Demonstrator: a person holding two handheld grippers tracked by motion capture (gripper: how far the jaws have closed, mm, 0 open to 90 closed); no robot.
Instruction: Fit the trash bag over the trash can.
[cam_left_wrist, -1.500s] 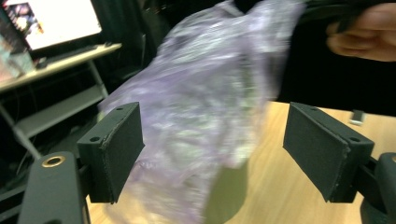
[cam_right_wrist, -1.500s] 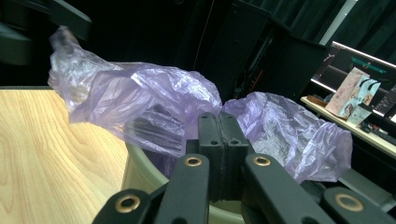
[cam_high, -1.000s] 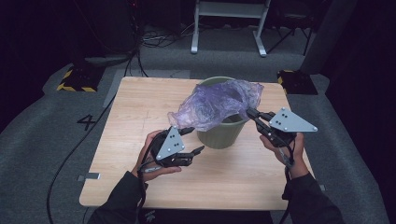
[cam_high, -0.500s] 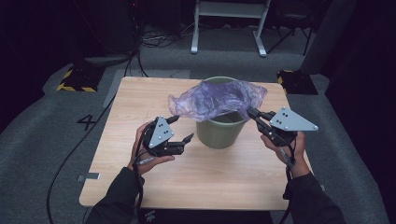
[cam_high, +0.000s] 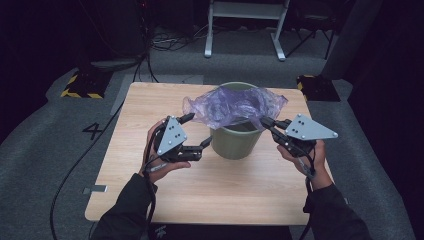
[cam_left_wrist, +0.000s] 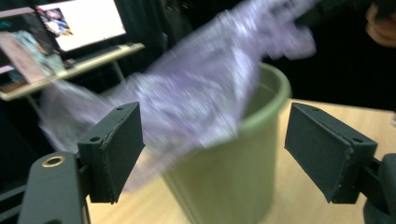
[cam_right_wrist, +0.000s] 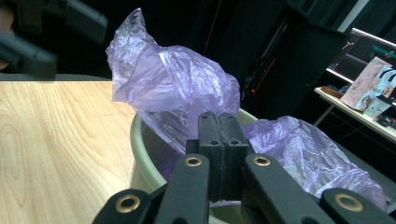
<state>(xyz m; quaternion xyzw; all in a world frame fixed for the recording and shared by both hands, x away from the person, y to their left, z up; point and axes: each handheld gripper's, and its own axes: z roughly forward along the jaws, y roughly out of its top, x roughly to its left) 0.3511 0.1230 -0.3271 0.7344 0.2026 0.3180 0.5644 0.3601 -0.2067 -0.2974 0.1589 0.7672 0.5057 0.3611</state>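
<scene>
Left hand-held gripper (cam_high: 196, 131), jaws spread and empty, faces the loose near edge of the crumpled purple plastic bag (cam_high: 235, 105) draped over the green plastic bin (cam_high: 236, 142); right hand-held gripper (cam_high: 266, 123) pinches the bag's opposite edge.

A bin (cam_high: 236, 140) stands on the table (cam_high: 150, 100) near the middle, slightly toward the far edge. A plastic bag (cam_high: 230, 105) lies over the bin's mouth, spilling past its far and left rim. The left gripper (cam_high: 196, 132) sits just left of the bin; the right gripper (cam_high: 265, 123) is at the bin's right rim, touching the bag.
</scene>
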